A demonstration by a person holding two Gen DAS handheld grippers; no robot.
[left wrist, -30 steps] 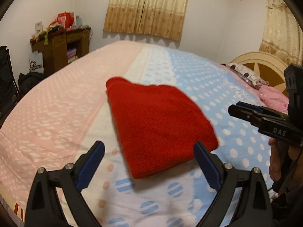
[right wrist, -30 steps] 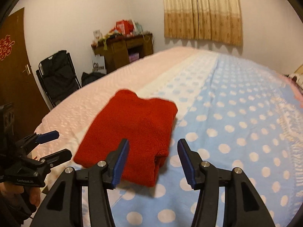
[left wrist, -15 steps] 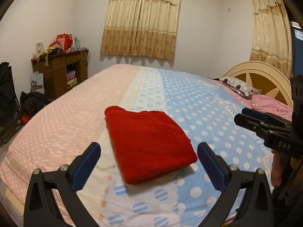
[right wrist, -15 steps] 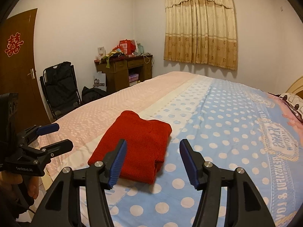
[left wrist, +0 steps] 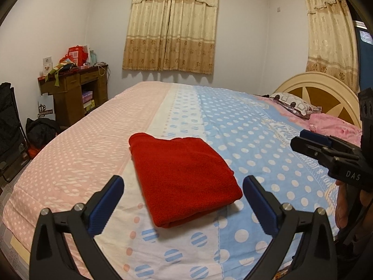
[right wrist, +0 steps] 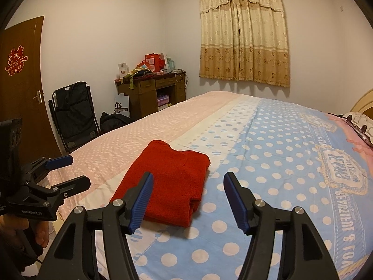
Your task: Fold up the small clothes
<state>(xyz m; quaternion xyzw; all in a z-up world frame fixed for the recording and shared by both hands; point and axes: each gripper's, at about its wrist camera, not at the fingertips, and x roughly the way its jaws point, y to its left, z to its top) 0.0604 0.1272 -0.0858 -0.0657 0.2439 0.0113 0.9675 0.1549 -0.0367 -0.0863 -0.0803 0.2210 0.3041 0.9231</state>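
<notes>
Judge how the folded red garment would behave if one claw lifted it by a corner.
The garment looks like soft fleecy knit, so it would probably flop and sag rather than stay flat. Its stacked layers show loose at the near edge, so a one-corner lift would likely undo the fold. Pushed, it would likely bunch on the bedspread, not slide.

Warm, dimmish ceiling light leaves soft shadows under the curtains (left wrist: 171, 23), both views sharp centrally, fisheye-bent and black-vignetted at corners.

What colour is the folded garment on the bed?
Solid red garment, no pattern; it shows best in the left wrist view.
</notes>
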